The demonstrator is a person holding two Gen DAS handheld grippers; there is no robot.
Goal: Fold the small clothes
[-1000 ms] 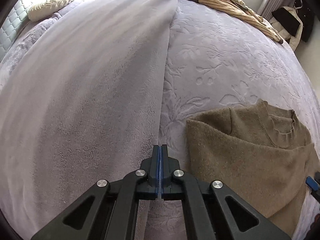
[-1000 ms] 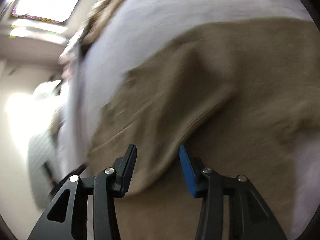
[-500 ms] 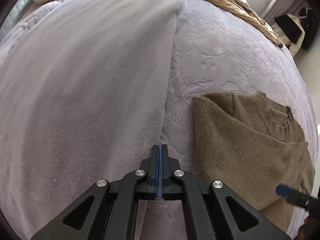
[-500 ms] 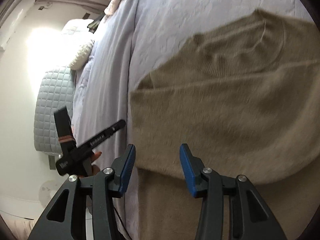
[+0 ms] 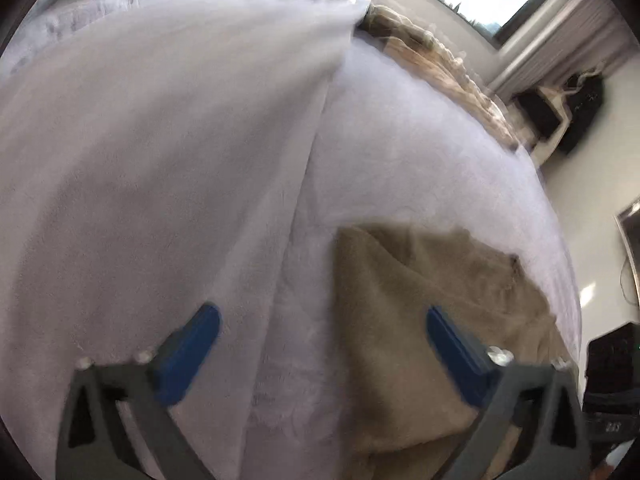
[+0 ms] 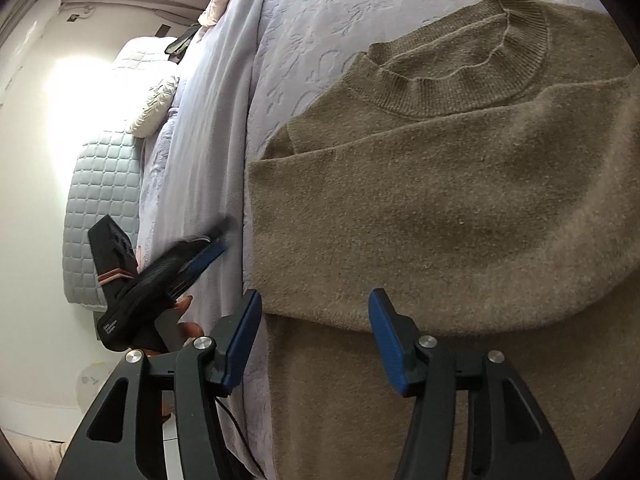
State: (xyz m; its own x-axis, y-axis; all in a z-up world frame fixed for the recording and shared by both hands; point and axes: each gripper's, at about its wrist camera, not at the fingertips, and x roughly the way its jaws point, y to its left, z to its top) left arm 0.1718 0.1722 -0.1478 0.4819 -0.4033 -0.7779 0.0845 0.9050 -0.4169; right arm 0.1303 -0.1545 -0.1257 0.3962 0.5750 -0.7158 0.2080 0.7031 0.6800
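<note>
Left gripper (image 5: 322, 330) opening since earlier, blurred, sweater (image 6: 460, 216) cropped.

a tan, ribbed-collar knit sweater (image 6: 460, 216) lies flat on the bed. one sleeve is folded across its chest.

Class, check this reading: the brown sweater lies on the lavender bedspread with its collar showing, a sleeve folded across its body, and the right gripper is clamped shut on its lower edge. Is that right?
Not quite. The right gripper is not clamped: its jaws are apart and opening, above the sweater, gripping nothing, as the right wrist view shows. The sweater does lie on the bedspread, collar showing, sleeve folded across.
</note>
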